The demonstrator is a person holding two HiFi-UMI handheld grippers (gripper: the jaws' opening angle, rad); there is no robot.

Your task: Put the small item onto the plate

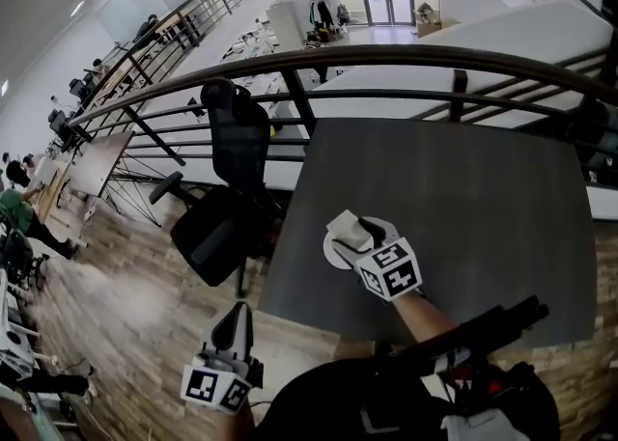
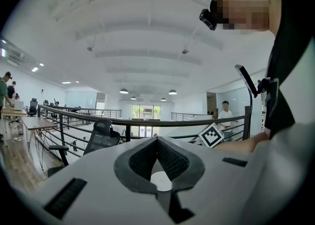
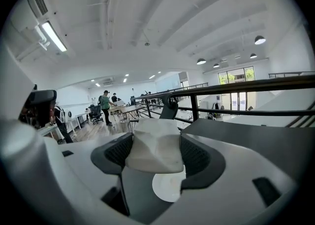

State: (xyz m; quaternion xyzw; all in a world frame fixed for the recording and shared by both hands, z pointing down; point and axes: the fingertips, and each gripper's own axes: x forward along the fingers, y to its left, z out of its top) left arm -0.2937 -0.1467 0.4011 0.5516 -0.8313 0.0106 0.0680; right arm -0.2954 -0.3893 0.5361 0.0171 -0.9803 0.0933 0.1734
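— So what is the right gripper (image 3: pixel 156 156) clamped on?
— A pale, matte small item (image 3: pixel 153 138) with angular facets, pinched between its ribbed dark pads (image 3: pixel 196 156). A round white plate (image 1: pixel 335 254) lies just below the jaws.
— And the left gripper (image 2: pixel 157 143)?
— Closed on nothing, off the smooth dark grey table (image 1: pixel 463 198), above wood-plank floor (image 1: pixel 126 314); a metal railing (image 1: pixel 386 58) runs ahead of it.

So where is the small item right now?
Right gripper view: the small item is clamped between the right gripper's jaws; head view shows that gripper over the white plate on the table.
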